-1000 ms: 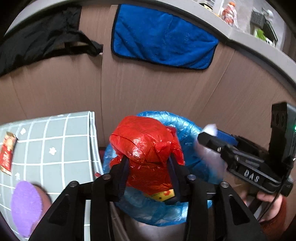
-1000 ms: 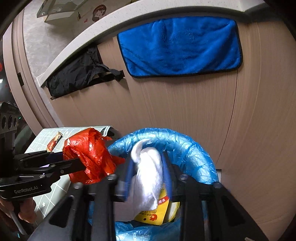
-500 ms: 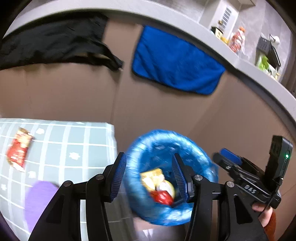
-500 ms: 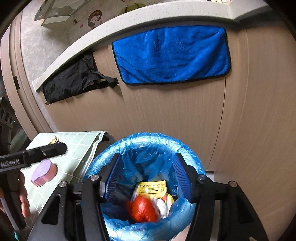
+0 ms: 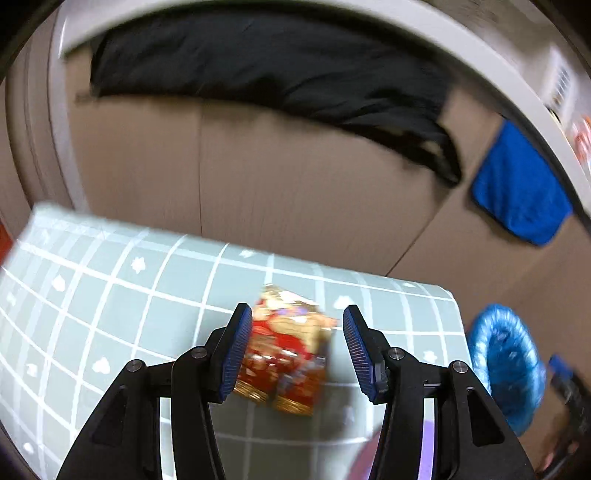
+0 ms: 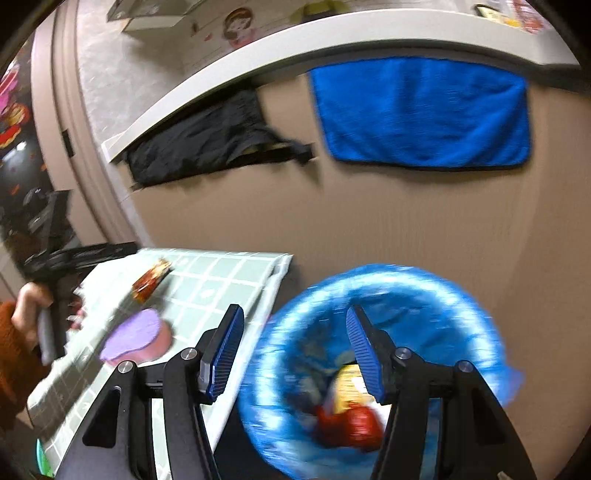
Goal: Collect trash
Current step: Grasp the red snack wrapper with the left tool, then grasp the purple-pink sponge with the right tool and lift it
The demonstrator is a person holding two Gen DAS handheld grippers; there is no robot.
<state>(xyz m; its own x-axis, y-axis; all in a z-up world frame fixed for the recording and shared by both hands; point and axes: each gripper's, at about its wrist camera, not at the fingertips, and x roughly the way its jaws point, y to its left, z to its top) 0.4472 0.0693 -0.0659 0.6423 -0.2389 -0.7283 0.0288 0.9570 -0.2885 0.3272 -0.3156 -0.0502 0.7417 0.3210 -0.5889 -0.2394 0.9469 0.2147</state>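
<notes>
L gripper [image 5: 297, 347] hovers w/ jaws apart over the red-gold snack wrapper [image 5: 286, 350] lying on the grid-pattern mat [image 5: 110, 314]. R gripper [image 6: 295, 350], jaws apart & empty, sits above the blue-lined trash bin [image 6: 476, 317] beside the mat, red bag [image 6: 351, 424] and other trash inside.

We see a brown panelled wall [image 6: 369, 221] under a pale ledge [image 6: 332, 33], blue towel [image 6: 424, 110] and black cloth [image 6: 207, 144] hanging.

Crumpled red-gold wrapper [image 5: 286, 350] flat on checked mat; blue-lined bin [image 6: 373, 365] holding trash.
</notes>
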